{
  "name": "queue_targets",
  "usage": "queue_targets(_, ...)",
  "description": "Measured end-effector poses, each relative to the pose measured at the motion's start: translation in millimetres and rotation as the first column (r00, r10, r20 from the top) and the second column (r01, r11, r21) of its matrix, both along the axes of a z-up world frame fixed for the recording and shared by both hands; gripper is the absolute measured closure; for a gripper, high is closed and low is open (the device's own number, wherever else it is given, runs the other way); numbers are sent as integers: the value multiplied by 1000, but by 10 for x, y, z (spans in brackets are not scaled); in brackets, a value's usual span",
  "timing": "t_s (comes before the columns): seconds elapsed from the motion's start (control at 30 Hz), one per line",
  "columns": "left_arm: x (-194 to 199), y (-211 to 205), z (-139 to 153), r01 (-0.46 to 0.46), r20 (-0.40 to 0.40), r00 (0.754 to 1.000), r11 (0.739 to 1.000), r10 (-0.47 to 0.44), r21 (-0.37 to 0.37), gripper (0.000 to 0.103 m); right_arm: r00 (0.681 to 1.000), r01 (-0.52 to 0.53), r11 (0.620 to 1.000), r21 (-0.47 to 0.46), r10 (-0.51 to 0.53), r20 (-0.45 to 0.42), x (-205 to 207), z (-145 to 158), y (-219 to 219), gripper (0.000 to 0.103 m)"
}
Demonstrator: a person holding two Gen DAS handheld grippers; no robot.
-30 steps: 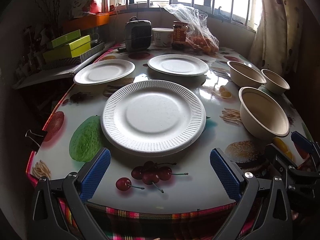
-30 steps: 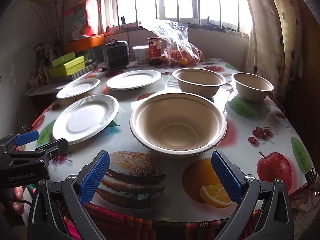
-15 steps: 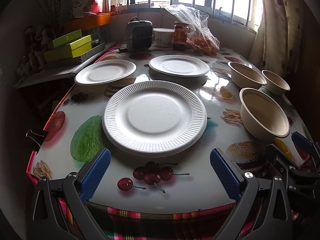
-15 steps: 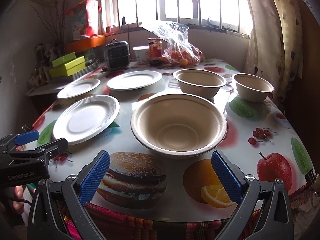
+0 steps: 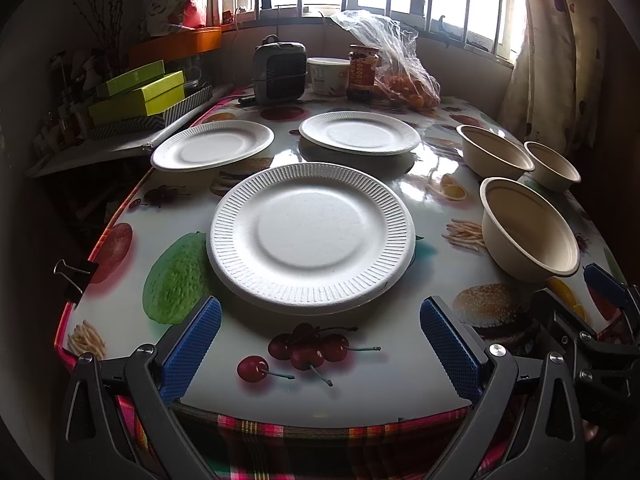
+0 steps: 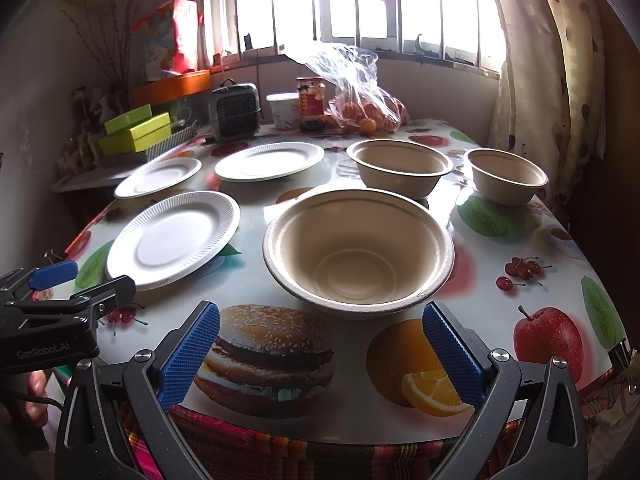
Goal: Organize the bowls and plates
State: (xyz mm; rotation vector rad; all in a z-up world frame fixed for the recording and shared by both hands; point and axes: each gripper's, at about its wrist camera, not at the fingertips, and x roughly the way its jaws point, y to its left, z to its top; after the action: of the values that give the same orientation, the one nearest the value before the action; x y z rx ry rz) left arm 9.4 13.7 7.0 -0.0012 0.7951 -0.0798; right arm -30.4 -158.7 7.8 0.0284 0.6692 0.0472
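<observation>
Left claw (image 5: 320,344) and right claw (image 6: 320,340) spread, facing near plate (image 5: 311,236), near bowl (image 6: 358,250).

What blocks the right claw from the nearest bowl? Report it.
Nothing visible does. The right claw is open at the table's near edge, and the nearest bowl sits straight ahead between its finger lines. Only bare printed tablecloth lies between them; the nearest paper plate is off to the left.

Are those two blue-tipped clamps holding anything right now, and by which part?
Nothing is held. The left gripper stands open short of the nearest plate; the right gripper stands open short of the nearest bowl.
</observation>
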Motion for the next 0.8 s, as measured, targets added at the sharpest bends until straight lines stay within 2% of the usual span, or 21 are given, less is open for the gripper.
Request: queue_targets(0.8,7,46,91,-5,34,999,1000,5,7,3,999,-10,1000,-4,10,30,16,134,21,0)
